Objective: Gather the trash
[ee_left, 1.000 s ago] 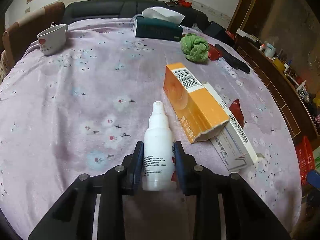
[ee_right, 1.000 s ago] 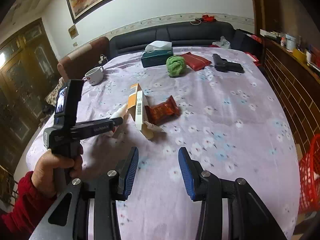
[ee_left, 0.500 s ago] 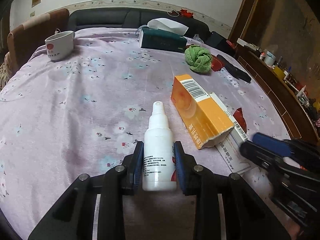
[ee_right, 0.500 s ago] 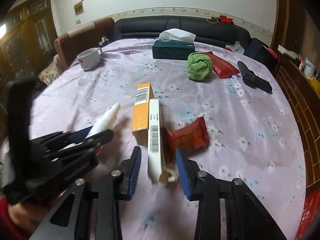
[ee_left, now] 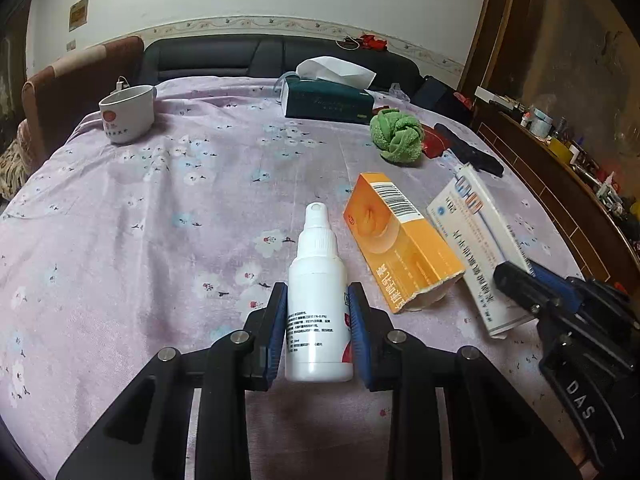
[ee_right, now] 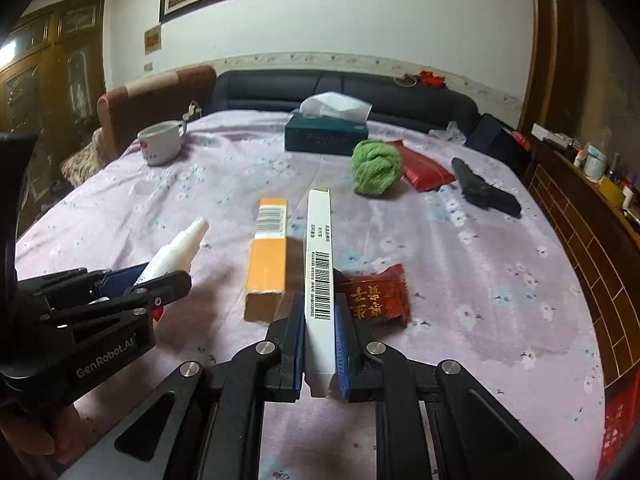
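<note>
My left gripper [ee_left: 318, 300] is shut on a white spray bottle [ee_left: 318, 280], nozzle pointing away; it also shows in the right wrist view [ee_right: 176, 252]. My right gripper [ee_right: 319, 312] is shut on a long white box [ee_right: 320, 264] with a barcode, held on edge just above the cloth; the box also shows in the left wrist view [ee_left: 476, 240]. An orange box [ee_left: 400, 240] lies between them on the purple tablecloth [ee_left: 160, 220]. A red snack wrapper [ee_right: 376, 296] lies right of the white box.
At the back stand a white mug [ee_left: 128, 114], a green tissue box [ee_left: 326, 100], a green cloth ball [ee_left: 396, 136], a red pouch [ee_right: 424, 166] and a black object [ee_right: 484, 194]. A wooden sideboard [ee_right: 588, 208] runs along the right. A red basket [ee_right: 624, 420] stands at lower right.
My right gripper moved in over the white box and shut on it, tipping it onto its edge and lifting it. My left gripper kept hold of the spray bottle and rose slightly.
</note>
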Tool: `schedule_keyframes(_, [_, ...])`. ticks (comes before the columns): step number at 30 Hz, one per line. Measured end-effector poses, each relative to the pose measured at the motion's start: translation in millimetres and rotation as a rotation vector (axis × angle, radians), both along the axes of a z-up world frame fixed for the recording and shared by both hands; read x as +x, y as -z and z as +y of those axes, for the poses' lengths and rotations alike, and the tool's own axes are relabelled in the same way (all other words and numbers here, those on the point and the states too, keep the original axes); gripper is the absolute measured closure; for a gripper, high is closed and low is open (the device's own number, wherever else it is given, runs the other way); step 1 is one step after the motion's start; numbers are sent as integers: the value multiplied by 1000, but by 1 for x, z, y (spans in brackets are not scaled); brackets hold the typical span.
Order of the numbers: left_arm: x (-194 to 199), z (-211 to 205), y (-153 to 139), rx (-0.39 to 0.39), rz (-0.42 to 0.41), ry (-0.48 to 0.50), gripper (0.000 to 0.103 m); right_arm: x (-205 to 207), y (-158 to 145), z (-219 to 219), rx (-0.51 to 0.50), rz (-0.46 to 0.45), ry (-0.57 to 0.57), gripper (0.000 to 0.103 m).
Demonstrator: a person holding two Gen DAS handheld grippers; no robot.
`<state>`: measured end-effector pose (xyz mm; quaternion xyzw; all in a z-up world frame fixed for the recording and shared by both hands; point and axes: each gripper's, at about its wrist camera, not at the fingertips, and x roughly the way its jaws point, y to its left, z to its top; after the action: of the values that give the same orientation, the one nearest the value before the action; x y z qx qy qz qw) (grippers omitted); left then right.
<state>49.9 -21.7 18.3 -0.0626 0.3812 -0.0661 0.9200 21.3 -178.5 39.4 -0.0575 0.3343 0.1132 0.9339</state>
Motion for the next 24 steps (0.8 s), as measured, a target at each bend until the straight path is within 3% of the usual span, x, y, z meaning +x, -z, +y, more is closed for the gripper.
schedule_keyframes(9, [1,-4,2,19,5,13,75,-4,-5,-11,-28,-48,35,90])
schedule_keyframes(24, [0,-1,2,9,7,9,75,-7,-5,-11,-9,-40,23,90])
